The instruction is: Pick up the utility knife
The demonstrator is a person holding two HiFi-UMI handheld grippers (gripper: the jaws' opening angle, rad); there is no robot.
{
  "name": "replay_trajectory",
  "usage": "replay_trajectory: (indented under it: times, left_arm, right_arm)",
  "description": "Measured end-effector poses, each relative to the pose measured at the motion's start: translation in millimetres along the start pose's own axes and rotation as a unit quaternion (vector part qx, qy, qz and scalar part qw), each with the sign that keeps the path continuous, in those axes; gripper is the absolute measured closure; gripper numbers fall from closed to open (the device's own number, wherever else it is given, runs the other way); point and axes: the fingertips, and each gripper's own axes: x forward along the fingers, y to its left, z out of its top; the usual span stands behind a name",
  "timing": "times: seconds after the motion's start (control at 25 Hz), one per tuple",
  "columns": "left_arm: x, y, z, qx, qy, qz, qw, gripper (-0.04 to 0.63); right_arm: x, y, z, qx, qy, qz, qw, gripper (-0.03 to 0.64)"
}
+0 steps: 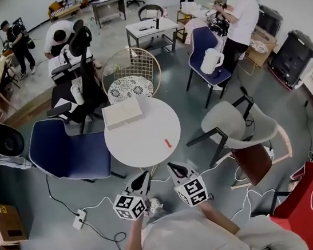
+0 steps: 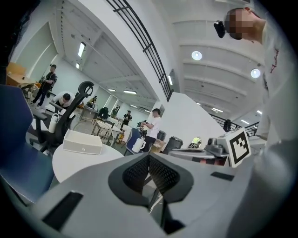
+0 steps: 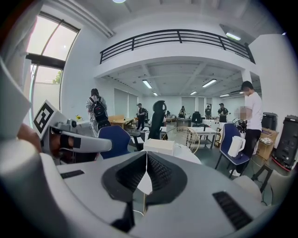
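Far left, a cardboard box [image 1: 2, 221] is sitting on the grey floor [image 1: 60, 221], with a power strip [image 1: 78, 220] and its cable lying a bit further in. A blue chair [image 1: 62, 152] is standing just beside the round white table [image 1: 141, 141], on its left side.

On the table, a white box [image 1: 122, 113] is lying near the far-left edge, and the knife [image 1: 168, 143] – a small red thing – is lying well apart from it, toward the near-right edge. Nothing is touching it.

Behind the table a wire chair [image 1: 132, 73] is facing in. To the right a grey chair [image 1: 237, 124] is standing close by, and further back another blue chair [image 1: 203, 45] is holding a white kettle [image 1: 211, 60]. People are working at desks across the back of the room. A red bag [image 1: 300, 202] is sitting at bottom right.

Both tools are hanging just off the near edge of the table, side by side. The left gripper [image 1: 144, 176] is clenched with nothing between its pads [image 2: 139, 172], and the right gripper [image 1: 172, 166] is clenched on nothing too – its pads [image 3: 158, 172] are meeting at the tips.
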Motion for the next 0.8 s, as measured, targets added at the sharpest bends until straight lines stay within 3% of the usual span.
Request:
replay_trajectory:
  times: [0.2, 0.56, 0.8]
  left_arm:
    - [17.8, 27.1, 16.3, 0.006, 0.004, -0.008, 0.9999, 0.583]
    - [46.4, 38.4, 11.8, 0.0, 0.018, -0.023, 0.9996, 0.583]
    - [57.8, 43.8, 14.6, -0.003, 0.017, -0.007, 0.9998, 0.583]
  right_arm:
    - [28.6, -9.8, 13.5, 0.003, -0.004, -0.009, 1.0, 0.598]
    - [41.2, -34.2, -3.4, 0.021, 0.018, -0.025, 0.999, 0.598]
    - [53.4, -48.5, 0.8, 0.021, 0.016, -0.01, 1.0, 0.598]
